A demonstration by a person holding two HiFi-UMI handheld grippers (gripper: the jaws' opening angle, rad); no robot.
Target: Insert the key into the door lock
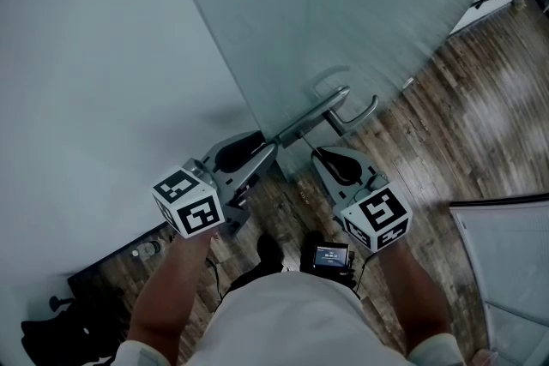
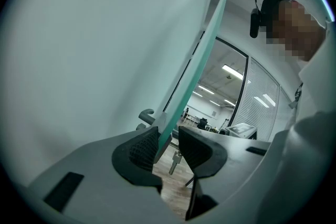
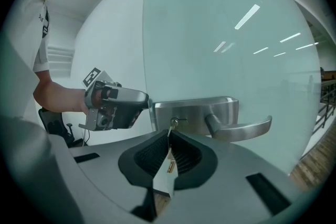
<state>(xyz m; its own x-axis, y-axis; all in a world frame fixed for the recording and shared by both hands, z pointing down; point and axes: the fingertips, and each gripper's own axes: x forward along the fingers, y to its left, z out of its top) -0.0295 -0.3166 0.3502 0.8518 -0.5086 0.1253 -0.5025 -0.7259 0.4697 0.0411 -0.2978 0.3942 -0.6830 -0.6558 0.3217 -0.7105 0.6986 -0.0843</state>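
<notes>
The right hand-held gripper (image 3: 169, 140) has its jaws pressed together on the key (image 3: 170, 130). The key stands nearly upright between the ribbed pads, with its tip at the keyhole (image 3: 174, 122). How far it has entered cannot be told. A white tag (image 3: 164, 176) hangs from it below the jaws.

The keyhole sits in the brushed-metal door lock (image 3: 194, 108), just beside a lever handle (image 3: 247, 126). Both are mounted on a frosted glass door (image 3: 220, 34).

The left hand-held gripper (image 2: 168, 140) has its jaws apart, straddling the door's green edge. The edge lies against one pad, with a gap at the other. Wood floor (image 1: 446, 124) shows beyond the door.

The key is judged small, light, stiff and smooth, so it may swivel between the pads if pushed off-line. The best hold seems to be the flat head, with the blade aligned to the slot. The door likely swings, so steadying its edge should help.
</notes>
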